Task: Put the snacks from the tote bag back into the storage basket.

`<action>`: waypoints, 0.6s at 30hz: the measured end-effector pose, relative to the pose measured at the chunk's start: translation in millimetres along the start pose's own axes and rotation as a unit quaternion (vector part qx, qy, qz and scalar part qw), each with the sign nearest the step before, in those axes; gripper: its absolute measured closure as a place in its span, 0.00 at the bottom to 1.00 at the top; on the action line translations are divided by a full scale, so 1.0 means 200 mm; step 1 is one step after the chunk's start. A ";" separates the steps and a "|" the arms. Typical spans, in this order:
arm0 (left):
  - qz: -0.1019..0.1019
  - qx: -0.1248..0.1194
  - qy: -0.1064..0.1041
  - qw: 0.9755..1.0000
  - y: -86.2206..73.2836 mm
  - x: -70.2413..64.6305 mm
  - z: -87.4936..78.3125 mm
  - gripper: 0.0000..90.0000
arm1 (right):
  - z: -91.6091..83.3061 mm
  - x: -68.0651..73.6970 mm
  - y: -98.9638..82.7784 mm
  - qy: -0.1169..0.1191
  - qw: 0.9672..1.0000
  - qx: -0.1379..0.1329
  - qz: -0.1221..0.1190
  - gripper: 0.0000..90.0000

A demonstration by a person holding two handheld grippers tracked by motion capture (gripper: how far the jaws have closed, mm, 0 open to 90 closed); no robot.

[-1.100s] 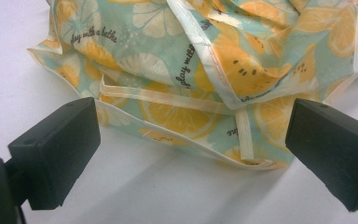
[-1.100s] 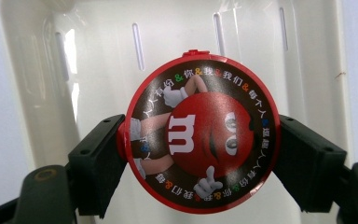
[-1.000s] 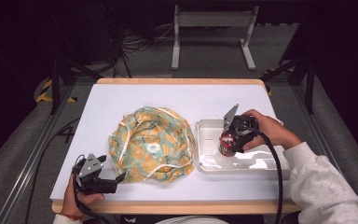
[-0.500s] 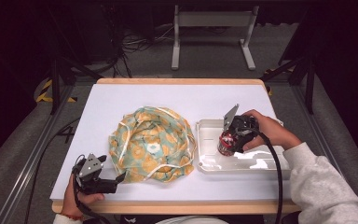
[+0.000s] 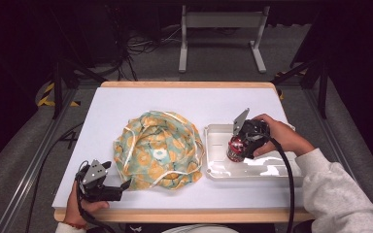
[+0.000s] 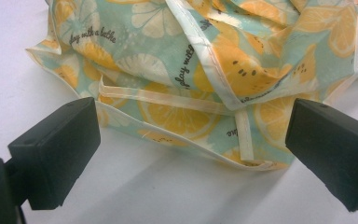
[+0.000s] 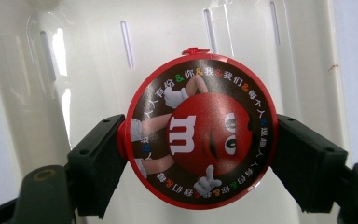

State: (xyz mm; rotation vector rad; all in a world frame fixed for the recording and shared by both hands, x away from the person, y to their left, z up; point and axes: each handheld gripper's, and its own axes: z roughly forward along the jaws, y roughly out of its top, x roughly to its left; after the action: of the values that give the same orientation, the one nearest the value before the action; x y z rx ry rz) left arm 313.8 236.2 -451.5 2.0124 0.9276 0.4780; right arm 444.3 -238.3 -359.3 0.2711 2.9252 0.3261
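A red candy canister [image 5: 235, 151] with a cartoon lid [image 7: 198, 140] stands upright inside the white plastic tray [image 5: 272, 171] at the table's right. My right gripper [image 5: 237, 144] points down over it, and both pads press on the canister's sides just under the lid. A crumpled lemon-print cloth [image 5: 158, 150] with cream straps lies mid-table. My left gripper [image 5: 125, 186] rests at the front left, level with the table. Its jaws stand wide apart on either side of the cloth's near hem [image 6: 177, 112] and do not touch it.
The tray's slotted floor [image 7: 88, 70] is bare around the canister. White table surface [image 5: 184, 104] stretches behind the cloth. A metal stand [image 5: 221, 29] and cables lie on the dark floor beyond the table.
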 end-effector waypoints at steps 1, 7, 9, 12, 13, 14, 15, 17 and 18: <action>0.000 0.000 0.000 1.000 0.00 0.00 0.00 0.04 | 0.00 0.00 0.00 -0.001 1.000 0.000 0.001 0.26; 0.002 0.000 0.000 1.000 0.00 0.00 0.00 0.04 | 0.00 0.00 0.00 -0.002 1.000 0.002 0.000 0.26; 0.002 0.001 0.001 1.000 0.00 0.00 0.00 0.04 | -0.01 0.01 0.00 -0.004 1.000 -0.003 0.004 0.25; 0.000 0.003 0.000 1.000 0.00 0.00 0.01 0.04 | -0.03 0.01 0.00 -0.004 1.000 -0.017 0.005 0.20; 0.001 0.002 -0.001 1.000 0.00 0.00 0.01 0.04 | -0.03 0.01 0.00 -0.006 1.000 -0.020 0.006 0.19; 0.001 0.002 -0.001 1.000 0.01 0.00 0.01 0.04 | -0.04 0.01 0.00 -0.009 1.000 -0.021 0.005 0.19; 0.001 0.002 -0.001 1.000 0.01 0.00 0.01 0.04 | -0.04 0.01 0.00 -0.012 1.000 -0.020 0.008 0.19; 0.000 0.003 -0.001 1.000 0.01 0.00 0.01 0.04 | -0.04 0.01 -0.01 -0.012 1.000 -0.022 0.009 0.19; 0.000 0.003 -0.002 1.000 0.01 0.00 0.01 0.04 | -0.05 0.01 -0.01 -0.013 1.000 -0.024 0.012 0.18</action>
State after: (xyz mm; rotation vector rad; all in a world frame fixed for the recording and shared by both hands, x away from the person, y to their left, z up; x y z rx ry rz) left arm 315.4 234.7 -451.6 2.0191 0.9266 0.4711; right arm 439.5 -241.6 -351.0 0.3017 2.8858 0.3942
